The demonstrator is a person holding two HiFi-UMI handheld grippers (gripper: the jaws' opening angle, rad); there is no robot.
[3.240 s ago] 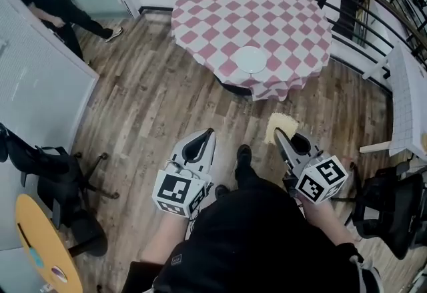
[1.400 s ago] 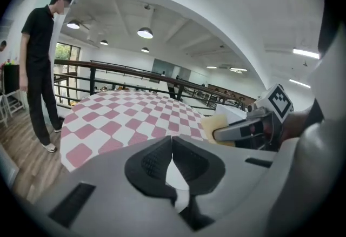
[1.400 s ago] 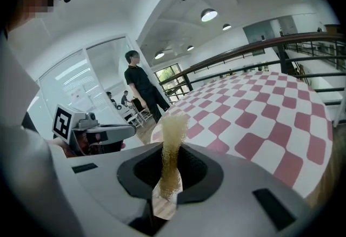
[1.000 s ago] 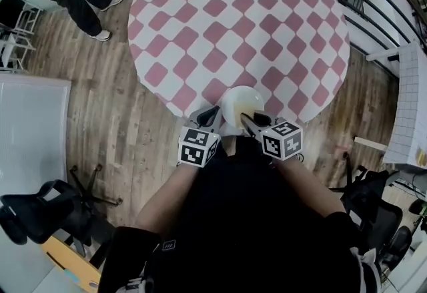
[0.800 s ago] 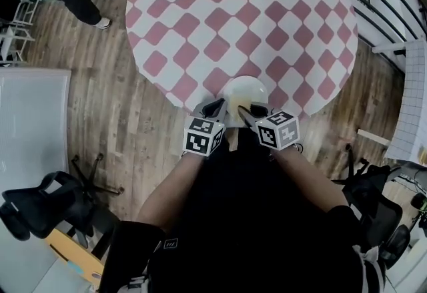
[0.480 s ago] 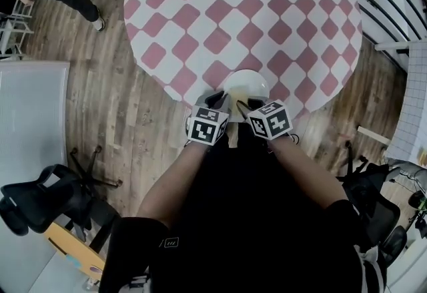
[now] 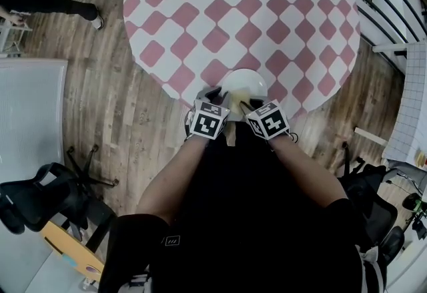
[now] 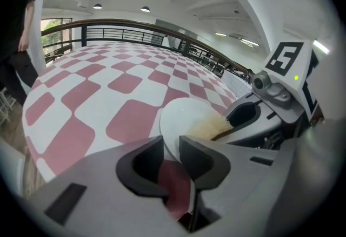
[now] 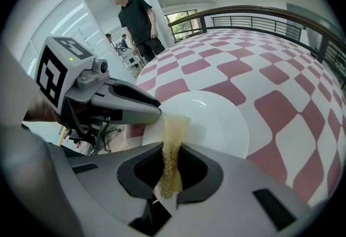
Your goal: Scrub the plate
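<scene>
One tool (image 9: 172,159) pinches fibrous scrubber (image 9: 174,130) over round plate (image 9: 216,120).

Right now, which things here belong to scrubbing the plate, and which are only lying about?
For the job: plate, pad, left hand-held gripper on the plate's rim, right hand-held gripper holding the pad.
Just around: table, chair, person.

In the head view the left tongs (image 7: 214,94) and right tongs (image 7: 244,106) are covering the near rim of the plate (image 7: 246,80) at the near edge of the bench (image 7: 200,11), whose far side is running off the picture's top, while the lower end of the scouring pad (image 9: 172,141) is lying hidden between the right jaws.
</scene>
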